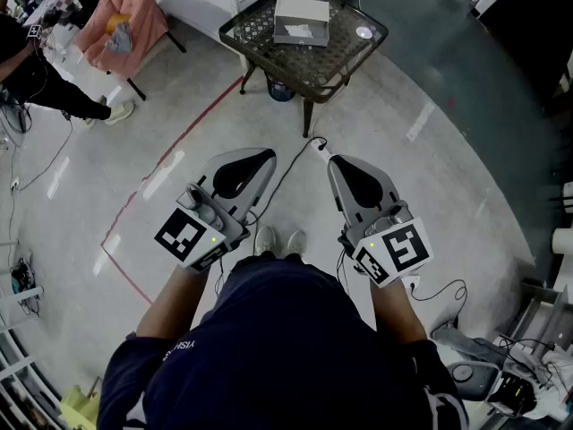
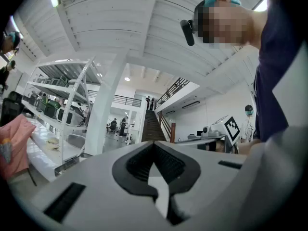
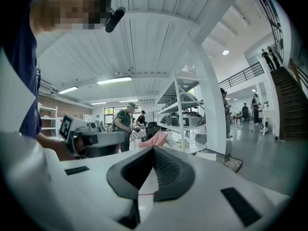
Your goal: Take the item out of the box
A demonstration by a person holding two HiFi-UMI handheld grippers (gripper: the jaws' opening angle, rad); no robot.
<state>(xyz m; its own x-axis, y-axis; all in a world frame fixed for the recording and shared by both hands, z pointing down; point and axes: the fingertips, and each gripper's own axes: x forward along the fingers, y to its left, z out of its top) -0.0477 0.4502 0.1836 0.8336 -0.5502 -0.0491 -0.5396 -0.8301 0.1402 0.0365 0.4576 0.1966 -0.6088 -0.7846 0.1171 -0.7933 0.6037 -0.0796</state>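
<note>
A white open-topped box [image 1: 301, 21] sits on a small dark mesh table [image 1: 345, 59] at the far end of the floor; I cannot make out what lies inside it. My left gripper [image 1: 268, 156] and right gripper [image 1: 332, 160] are held side by side in front of the person's body, well short of the table and pointing toward it. Both are shut with nothing between the jaws. In the left gripper view the left gripper [image 2: 154, 145] shows its dark pads meeting, tilted up toward the ceiling. In the right gripper view the right gripper [image 3: 153, 149] is likewise shut and empty.
Two small round objects [image 1: 363, 32] lie on the table beside the box. A red tape line [image 1: 170, 155] and a black cable [image 1: 295, 164] run across the grey floor. A pink cloth [image 1: 125, 12] hangs at the far left near a standing person [image 1: 36, 79]. Cables and gear [image 1: 501, 374] clutter the right.
</note>
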